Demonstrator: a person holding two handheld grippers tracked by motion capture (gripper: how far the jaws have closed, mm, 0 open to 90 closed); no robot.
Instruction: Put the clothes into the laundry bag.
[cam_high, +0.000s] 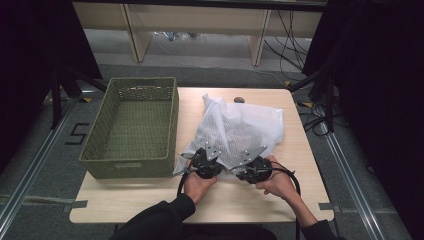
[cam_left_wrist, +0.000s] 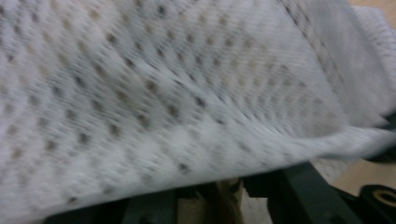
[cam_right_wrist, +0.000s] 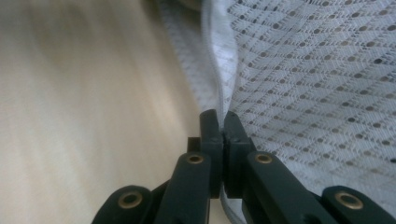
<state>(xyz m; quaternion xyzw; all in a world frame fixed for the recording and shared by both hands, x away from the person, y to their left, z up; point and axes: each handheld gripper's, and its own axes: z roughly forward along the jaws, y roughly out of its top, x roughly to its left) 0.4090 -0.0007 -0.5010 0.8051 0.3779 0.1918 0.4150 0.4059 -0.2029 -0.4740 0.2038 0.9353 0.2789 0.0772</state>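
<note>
Nearest the high camera, the person's dark sleeves (cam_high: 160, 217) and two hands come up from the near edge of the tabletop (cam_high: 150, 200), each hand carrying a set of tongs. The right tongs (cam_right_wrist: 223, 122) are pinched fully together on the hem of a white mesh laundry bag (cam_high: 240, 127) — the right gripper view shows the seamed edge caught between the two black jaws, with bare wood to one side. The left tongs (cam_high: 206, 161) sit at the bag's near left edge; in the left gripper view the mesh (cam_left_wrist: 187, 84) drapes right over the jaws, so I cannot tell whether they are parted or closed, nor whether cloth is gripped.

The bag lies crumpled on the middle of the tabletop, well right of centre, its near edge at the two tongs and one peak standing up at the far side.

Step in hand, as I judge it — securing the bag's near edge with both tongs, one side already held. The next move calls for a firm second grip on the left, then a joint lift or spread without letting the thin hem slip.

Containers: a green woven basket (cam_high: 132, 130) stands at the left of the tabletop, just beside the bag, and is empty. What the bag holds cannot be made out.
</note>
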